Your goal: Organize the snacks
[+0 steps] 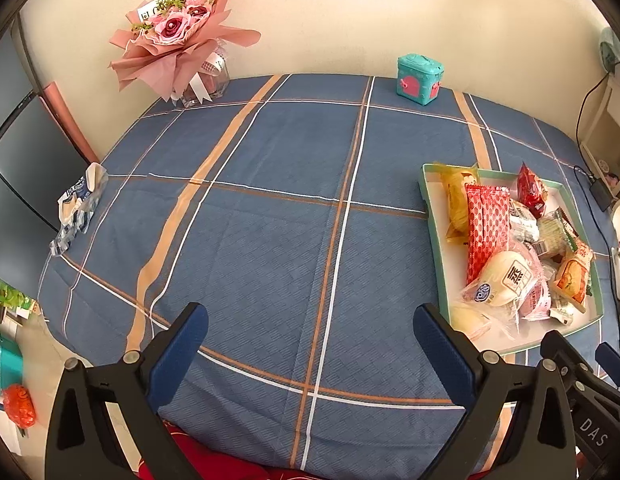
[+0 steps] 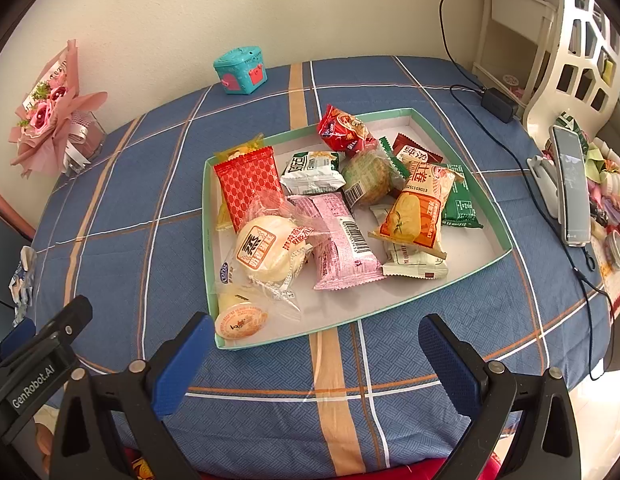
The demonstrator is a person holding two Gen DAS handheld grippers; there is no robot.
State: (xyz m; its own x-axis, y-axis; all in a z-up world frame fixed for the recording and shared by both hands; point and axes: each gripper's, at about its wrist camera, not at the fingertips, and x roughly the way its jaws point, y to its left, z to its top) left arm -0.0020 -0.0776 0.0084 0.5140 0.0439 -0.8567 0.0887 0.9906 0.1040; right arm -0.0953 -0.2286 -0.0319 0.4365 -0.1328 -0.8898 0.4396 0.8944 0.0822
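**Bright, even daylight under heavy fisheye bending**

Both views are well lit and sharp at the centre. Shadows on the blue plaid tablecloth (image 1: pixel 270 200) are soft and faint. The cream wall (image 2: pixel 270 8) looks warm and slightly washed out. Straight cloth stripes bow outward, black vignette fills the corners, and detail softens toward the frame edges.

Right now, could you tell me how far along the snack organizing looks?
Every visible snack already sits in the tray, though in a loose, overlapping heap; the pink packet leans on others. Nothing is in hand: the left gripper and right gripper are both open and empty above the tablecloth. Any neatening remains.
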